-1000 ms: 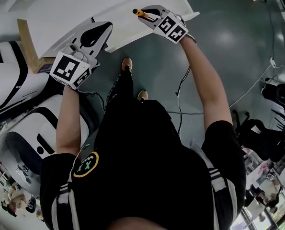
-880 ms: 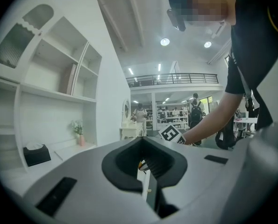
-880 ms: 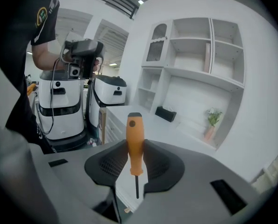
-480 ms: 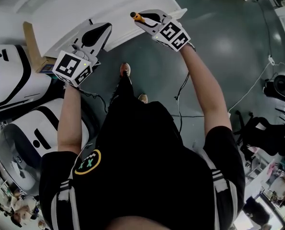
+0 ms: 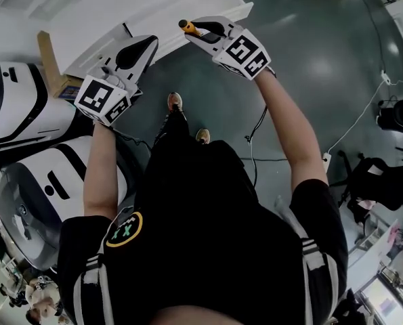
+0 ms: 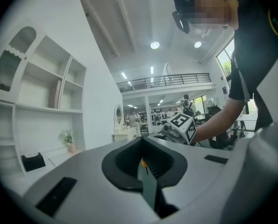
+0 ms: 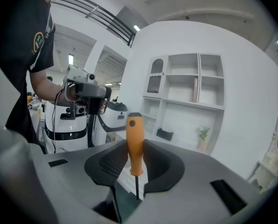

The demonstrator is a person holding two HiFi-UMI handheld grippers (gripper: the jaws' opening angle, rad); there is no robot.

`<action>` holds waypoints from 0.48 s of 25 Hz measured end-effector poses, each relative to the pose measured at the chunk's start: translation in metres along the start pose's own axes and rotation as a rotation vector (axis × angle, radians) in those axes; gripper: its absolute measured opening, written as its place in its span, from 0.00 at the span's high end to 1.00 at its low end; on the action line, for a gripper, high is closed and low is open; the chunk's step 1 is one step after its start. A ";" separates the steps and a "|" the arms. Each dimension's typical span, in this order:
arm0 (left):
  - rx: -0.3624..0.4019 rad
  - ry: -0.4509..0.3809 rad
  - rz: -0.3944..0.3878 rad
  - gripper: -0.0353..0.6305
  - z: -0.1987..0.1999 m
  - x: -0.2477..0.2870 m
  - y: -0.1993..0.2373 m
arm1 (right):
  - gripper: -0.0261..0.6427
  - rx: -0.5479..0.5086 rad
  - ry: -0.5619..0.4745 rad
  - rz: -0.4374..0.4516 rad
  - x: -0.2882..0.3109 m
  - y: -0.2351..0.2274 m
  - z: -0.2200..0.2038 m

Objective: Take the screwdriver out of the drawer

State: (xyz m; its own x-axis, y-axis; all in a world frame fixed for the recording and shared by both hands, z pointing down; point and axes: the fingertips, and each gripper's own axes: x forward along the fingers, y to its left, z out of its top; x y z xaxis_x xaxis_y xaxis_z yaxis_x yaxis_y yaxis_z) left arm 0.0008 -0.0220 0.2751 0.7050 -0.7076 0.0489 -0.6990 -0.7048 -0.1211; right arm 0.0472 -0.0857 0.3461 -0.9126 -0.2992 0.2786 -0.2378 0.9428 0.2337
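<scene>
The screwdriver (image 7: 134,141) has an orange handle and a thin black shaft. It stands upright between the jaws of my right gripper (image 7: 134,171), which is shut on it. In the head view the right gripper (image 5: 200,31) holds the screwdriver (image 5: 188,27) in the air just in front of the white cabinet (image 5: 120,12). My left gripper (image 5: 143,46) hovers to the left at the cabinet's edge. In the left gripper view the left gripper (image 6: 143,164) has its jaws together with nothing held. I cannot make out the drawer.
Two white robots (image 5: 25,114) stand at the left, with a cardboard piece (image 5: 52,66) by the cabinet. Cables (image 5: 255,127) lie on the grey floor near the person's shoes (image 5: 176,101). A white shelf unit (image 7: 190,92) stands ahead of the right gripper.
Both grippers have risen and drawn back from the white cabinet. The right one still carries the screwdriver and has drifted left in the head view. Neither gripper's jaws have changed.
</scene>
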 end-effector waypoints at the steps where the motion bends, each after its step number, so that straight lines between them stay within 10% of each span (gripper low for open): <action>1: -0.002 0.001 -0.001 0.92 0.001 -0.002 -0.004 | 0.77 0.004 -0.005 -0.004 -0.005 0.003 0.001; 12: -0.011 -0.008 -0.016 0.92 0.011 0.000 -0.026 | 0.77 0.024 -0.093 -0.050 -0.059 0.024 0.027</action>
State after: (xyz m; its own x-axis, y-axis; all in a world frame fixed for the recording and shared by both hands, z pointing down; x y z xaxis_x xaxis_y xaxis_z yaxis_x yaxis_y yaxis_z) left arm 0.0202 -0.0031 0.2670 0.7172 -0.6955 0.0434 -0.6885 -0.7169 -0.1096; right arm 0.0861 -0.0415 0.3101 -0.9262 -0.3318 0.1789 -0.2906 0.9308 0.2219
